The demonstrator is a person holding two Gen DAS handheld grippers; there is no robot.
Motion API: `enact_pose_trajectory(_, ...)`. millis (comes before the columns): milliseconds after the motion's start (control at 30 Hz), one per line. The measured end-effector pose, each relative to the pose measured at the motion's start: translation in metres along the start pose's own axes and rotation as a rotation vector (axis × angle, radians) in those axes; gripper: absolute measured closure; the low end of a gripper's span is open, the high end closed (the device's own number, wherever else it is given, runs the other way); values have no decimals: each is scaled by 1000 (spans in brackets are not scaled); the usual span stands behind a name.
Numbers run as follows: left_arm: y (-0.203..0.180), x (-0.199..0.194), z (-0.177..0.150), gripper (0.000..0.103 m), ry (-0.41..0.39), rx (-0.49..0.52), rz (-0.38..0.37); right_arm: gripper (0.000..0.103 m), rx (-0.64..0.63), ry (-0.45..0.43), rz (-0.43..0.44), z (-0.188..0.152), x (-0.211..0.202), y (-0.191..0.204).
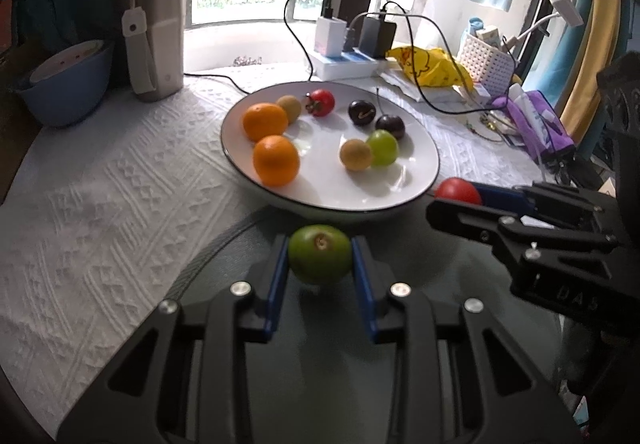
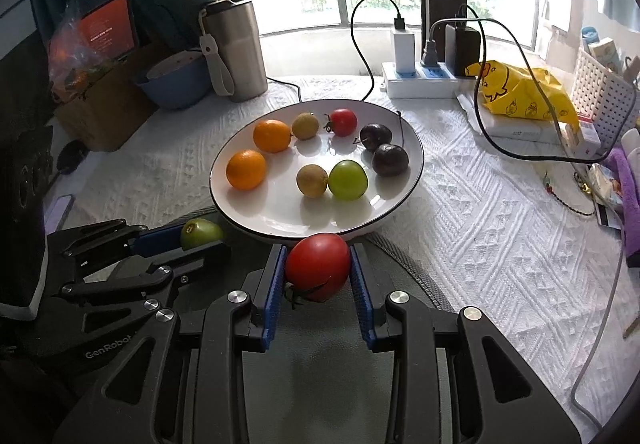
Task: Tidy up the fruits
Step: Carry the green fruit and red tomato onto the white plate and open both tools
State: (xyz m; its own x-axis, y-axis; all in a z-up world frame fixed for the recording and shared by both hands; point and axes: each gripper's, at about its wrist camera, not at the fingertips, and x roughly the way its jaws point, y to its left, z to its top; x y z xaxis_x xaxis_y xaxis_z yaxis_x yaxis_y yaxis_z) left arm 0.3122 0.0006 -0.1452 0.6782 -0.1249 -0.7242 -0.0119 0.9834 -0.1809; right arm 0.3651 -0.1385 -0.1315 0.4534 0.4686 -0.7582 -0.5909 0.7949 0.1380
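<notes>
A white plate (image 1: 416, 148) (image 2: 384, 212) holds two oranges (image 1: 276, 160) (image 2: 246, 169), two brownish fruits (image 1: 355, 154) (image 2: 312, 175), a green fruit (image 1: 383, 147) (image 2: 348, 179), a small red tomato (image 1: 322, 102) (image 2: 343, 122) and two dark cherries (image 1: 362, 113) (image 2: 390, 159). Just in front of the plate, my left gripper (image 1: 320, 256) (image 2: 200, 238) is shut on a second green fruit (image 1: 319, 258) (image 2: 200, 233). Beside it, my right gripper (image 2: 318, 268) (image 1: 460, 200) is shut on a larger red tomato (image 2: 317, 266) (image 1: 458, 191). Both fruits sit over a dark grey mat (image 1: 320, 364).
A white textured cloth (image 1: 120, 204) (image 2: 500, 224) covers the table. Behind the plate stand a steel tumbler (image 1: 158, 32) (image 2: 236, 48), a blue bowl (image 1: 66, 84) (image 2: 176, 80), a power strip with chargers and cables (image 1: 348, 60) (image 2: 420, 80), a yellow bag (image 1: 432, 66) (image 2: 524, 92) and a white basket (image 1: 486, 62) (image 2: 600, 92).
</notes>
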Motion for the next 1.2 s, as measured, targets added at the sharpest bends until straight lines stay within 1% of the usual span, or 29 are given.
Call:
enact_pose_trajectory(233, -5, -11, 3, 71, -8, 14, -5, 69, 12, -21, 3, -1, -10, -5)
enact_pose_trajectory(433, -9, -25, 20, 71, -57, 29, 15, 69, 7, -65, 3, 12, -22, -11)
enact_pose_trajectory(600, -12, -18, 32, 71, -60, 37, 7, 69, -5, -75, 20, 25, -18, -12)
enact_pose_trajectory(967, -5, 12, 43, 71, -27, 5, -1, 69, -9, -24, 49, 37, 16, -15)
enact_pose_trajectory(1200, -1, 17, 44, 70, -19, -16, 7, 69, -2, 12, 37, 36, 28, -18)
